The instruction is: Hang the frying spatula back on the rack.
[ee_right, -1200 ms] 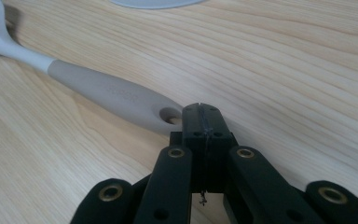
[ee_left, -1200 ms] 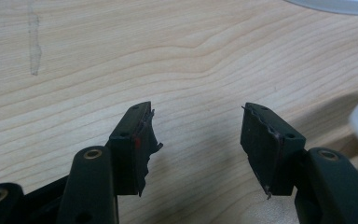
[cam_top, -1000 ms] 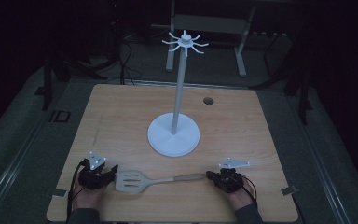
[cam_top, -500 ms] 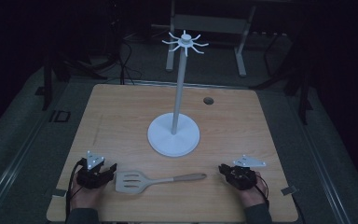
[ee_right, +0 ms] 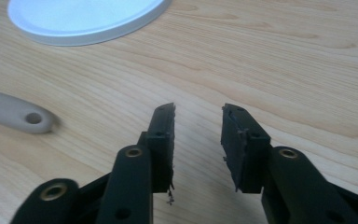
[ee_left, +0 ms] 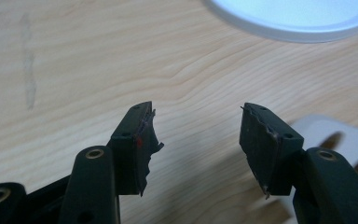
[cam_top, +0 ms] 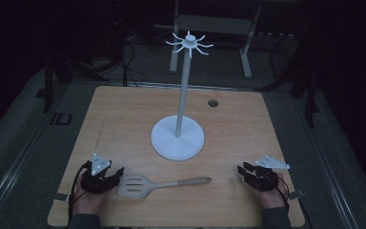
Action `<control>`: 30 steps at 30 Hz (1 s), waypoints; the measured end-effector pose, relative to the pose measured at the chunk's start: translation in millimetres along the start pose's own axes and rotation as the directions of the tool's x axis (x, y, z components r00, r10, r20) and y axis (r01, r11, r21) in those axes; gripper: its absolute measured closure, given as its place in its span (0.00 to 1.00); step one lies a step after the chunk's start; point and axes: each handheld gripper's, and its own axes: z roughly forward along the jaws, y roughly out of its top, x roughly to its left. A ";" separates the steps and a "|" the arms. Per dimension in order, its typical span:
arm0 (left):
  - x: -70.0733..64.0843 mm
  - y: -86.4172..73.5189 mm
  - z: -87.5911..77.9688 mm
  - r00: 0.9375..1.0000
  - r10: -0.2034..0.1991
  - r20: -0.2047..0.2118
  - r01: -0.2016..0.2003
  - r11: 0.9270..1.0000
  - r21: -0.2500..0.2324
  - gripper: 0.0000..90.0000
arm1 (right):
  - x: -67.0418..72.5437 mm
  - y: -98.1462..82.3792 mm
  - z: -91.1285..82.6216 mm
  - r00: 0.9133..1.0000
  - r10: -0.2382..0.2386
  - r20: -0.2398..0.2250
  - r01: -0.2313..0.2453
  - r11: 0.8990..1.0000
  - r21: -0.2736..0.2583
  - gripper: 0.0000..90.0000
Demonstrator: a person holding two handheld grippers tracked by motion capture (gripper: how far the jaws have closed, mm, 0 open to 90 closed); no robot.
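We have a slotted spatula [cam_top: 159, 184] lying flat on the tabletop [cam_top: 124, 119] near the front edge, blade toward our left, handle running right. Our left gripper [cam_top: 116, 175] sits just beside the blade with its jaws apart and nothing between them; in the left gripper view the blade [ee_left: 340, 140] lies off to the side of the jaws, not in the gap. Our right gripper [cam_top: 242, 171] rests apart from the handle end, jaws partly open and empty, and in the right gripper view the handle's hanging hole [ee_right: 32, 118] shows to one side.

The likely job is to hang the spatula on the white hook stand [cam_top: 181, 95]. The risk we see is a poor pickup: the blade lies flush on the wood, so a jaw could skid over it and push it toward the front edge. The handle looks smooth, though in this dim light we can't be sure, and it may swivel in a narrow pinch. The stand's thin pole could tip if knocked.

There is open wood to either side of the base, and little room behind the spatula.
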 end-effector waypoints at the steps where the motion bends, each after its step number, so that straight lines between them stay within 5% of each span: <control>1: -2.6 3.1 -1.8 1.000 0.020 -0.007 -0.020 1.000 0.004 0.50 | -0.8 -0.1 -0.1 1.000 0.001 0.005 -0.001 1.000 0.000 0.70; 10: -13.9 23.1 -6.9 0.995 0.062 0.076 -0.060 0.998 -0.020 0.51 | -8.4 -3.1 -0.8 1.000 0.013 0.021 -0.013 1.000 -0.006 0.66; 13: -26.1 35.7 -0.5 0.985 0.133 0.112 -0.136 0.990 0.023 0.53 | -10.0 -5.0 1.5 0.999 0.005 0.035 -0.006 1.000 0.007 0.65; 17: -31.6 44.8 1.7 0.978 0.149 0.145 -0.152 0.988 0.014 0.55 | -11.6 -5.2 2.6 0.999 0.009 0.037 -0.010 1.000 0.006 0.65; 25: -46.5 71.2 5.5 0.949 0.216 0.229 -0.228 0.973 0.027 0.57 | -14.7 -6.1 6.8 0.998 0.005 0.060 -0.006 1.000 0.005 0.61; 28: -49.9 75.1 7.3 0.946 0.221 0.238 -0.236 0.971 0.033 0.57 | -15.3 -6.0 6.8 0.998 0.009 0.064 -0.009 1.000 0.003 0.60; 30: -57.7 81.7 11.0 0.934 0.242 0.262 -0.261 0.964 0.040 0.57 | -15.3 -5.6 6.5 0.998 0.009 0.066 -0.009 1.000 -0.004 0.60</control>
